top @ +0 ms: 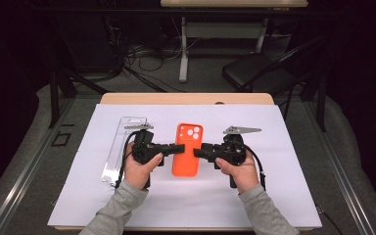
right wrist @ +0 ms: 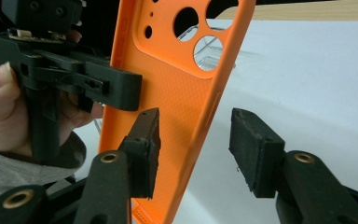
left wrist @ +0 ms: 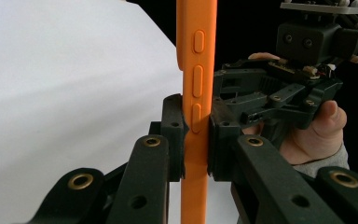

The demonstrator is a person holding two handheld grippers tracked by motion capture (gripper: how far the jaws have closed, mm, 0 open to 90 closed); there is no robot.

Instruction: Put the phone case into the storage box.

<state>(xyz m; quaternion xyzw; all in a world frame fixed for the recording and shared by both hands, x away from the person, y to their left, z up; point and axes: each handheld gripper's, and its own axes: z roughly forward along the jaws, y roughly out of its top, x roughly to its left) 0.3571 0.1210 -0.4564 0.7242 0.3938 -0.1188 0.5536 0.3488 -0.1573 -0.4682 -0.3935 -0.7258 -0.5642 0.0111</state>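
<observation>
An orange phone case (top: pixel 188 134) with round camera holes is held off the white sheet between both grippers. My left gripper (top: pixel 179 148) is shut on the case's left side wall; in the left gripper view its jaws (left wrist: pixel 196 135) clamp the case's edge (left wrist: pixel 198 70) just below the side buttons. My right gripper (top: pixel 198 152) is at the case's right side. In the right gripper view it (right wrist: pixel 198 149) stands open astride the case's (right wrist: pixel 177 84) right edge: one pad (right wrist: pixel 144 149) lies close to the textured face, the other pad (right wrist: pixel 256 149) stands apart.
A clear plastic package (top: pixel 122 147) lies on the white sheet (top: pixel 274 196) just left of my left hand. The wooden table edge (top: pixel 186 99) runs along the back, with a black chair (top: pixel 259 73) and cables on the floor beyond.
</observation>
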